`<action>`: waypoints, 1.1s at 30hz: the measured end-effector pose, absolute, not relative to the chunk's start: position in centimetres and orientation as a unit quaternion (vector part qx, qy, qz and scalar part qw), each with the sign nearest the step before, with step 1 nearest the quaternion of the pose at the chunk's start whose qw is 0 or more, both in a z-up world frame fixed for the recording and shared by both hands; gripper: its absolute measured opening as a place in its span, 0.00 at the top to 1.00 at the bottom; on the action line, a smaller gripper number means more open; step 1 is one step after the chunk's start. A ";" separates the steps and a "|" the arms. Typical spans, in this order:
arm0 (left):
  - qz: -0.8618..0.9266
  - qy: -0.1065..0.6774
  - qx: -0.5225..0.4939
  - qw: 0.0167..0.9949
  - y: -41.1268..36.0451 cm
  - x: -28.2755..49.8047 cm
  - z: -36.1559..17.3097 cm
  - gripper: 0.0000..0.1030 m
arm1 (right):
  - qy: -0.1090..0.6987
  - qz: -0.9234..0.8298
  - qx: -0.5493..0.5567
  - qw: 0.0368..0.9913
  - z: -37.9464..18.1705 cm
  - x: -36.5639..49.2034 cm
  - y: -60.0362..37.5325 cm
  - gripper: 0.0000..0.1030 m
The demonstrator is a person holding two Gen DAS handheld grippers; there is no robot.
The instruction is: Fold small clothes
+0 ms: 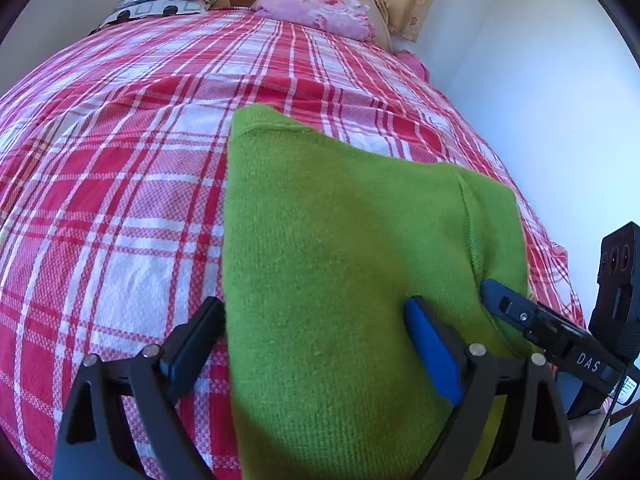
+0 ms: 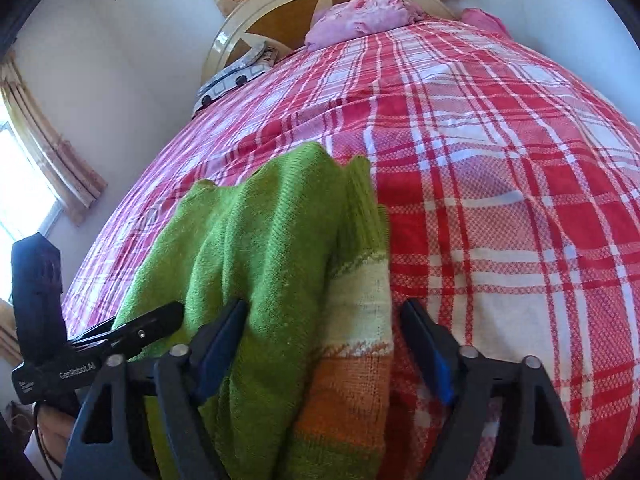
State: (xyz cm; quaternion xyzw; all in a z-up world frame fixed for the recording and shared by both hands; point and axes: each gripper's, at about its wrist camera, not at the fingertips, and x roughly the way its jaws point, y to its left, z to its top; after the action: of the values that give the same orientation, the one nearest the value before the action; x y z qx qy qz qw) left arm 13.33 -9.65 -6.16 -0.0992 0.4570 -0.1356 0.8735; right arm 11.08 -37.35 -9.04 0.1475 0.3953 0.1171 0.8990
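- a green knitted sweater [image 1: 340, 240] lies on a bed covered with a red and white checked bedspread [image 1: 120, 200], near the foot end and close under both cameras.
- seen from the right wrist, the sweater [image 2: 260, 240] is bunched in soft folds, with a ribbed green edge at its far end and bands of cream and orange knit [image 2: 356, 344] along its right side.
- the left gripper [image 1: 316, 344] has its jaws spread wide; the sweater's left edge passes between them, the right finger [image 1: 432, 356] rests on top of the knit, and the left finger is over the bedspread just beside the sweater. the pads do not pinch the cloth.
- the right gripper [image 2: 324, 344] also stands apart, with the folded green and striped part of the sweater lying between its fingers; the left finger is against the green fold, the right finger is clear of the cloth.
- each gripper shows at the edge of the other's view, just beside it.
- at the head of the bed sit a pink pillow [image 1: 320, 12], a patterned pillow [image 1: 160, 6] and a rounded headboard [image 2: 256, 12].
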 end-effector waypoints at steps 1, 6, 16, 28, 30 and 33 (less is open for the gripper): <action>-0.136 0.457 -0.098 0.874 -9.7 13.3 -6.2 0.09 | 0.397 0.117 0.140 0.900 -8.9 11.1 -37.1 0.29; -0.138 0.456 -0.096 0.874 -9.7 13.4 -6.2 0.09 | 0.398 0.120 0.118 0.902 -8.6 11.2 -36.2 0.28; -0.142 0.449 -0.089 0.878 -10.0 13.4 -6.1 0.16 | 0.397 0.137 0.131 0.898 -9.0 11.7 -36.4 0.45; -0.137 0.418 -0.049 0.897 -11.5 12.2 -5.1 0.46 | 0.343 0.063 -0.013 0.937 -7.4 9.3 -32.1 0.69; -0.131 0.415 -0.041 0.900 -11.6 12.0 -4.9 0.52 | 0.342 0.050 -0.023 0.938 -7.2 9.2 -31.7 0.70; -0.130 0.413 -0.045 0.900 -11.3 11.5 -4.1 0.63 | 0.343 0.040 -0.007 0.939 -6.3 8.5 -31.5 0.74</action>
State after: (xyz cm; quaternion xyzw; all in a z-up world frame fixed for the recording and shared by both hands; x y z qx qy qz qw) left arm 11.53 -11.25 -4.08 -0.0455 0.4128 -0.1299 0.9004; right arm 8.51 -31.55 -6.27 -0.0065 0.3426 0.0397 0.9386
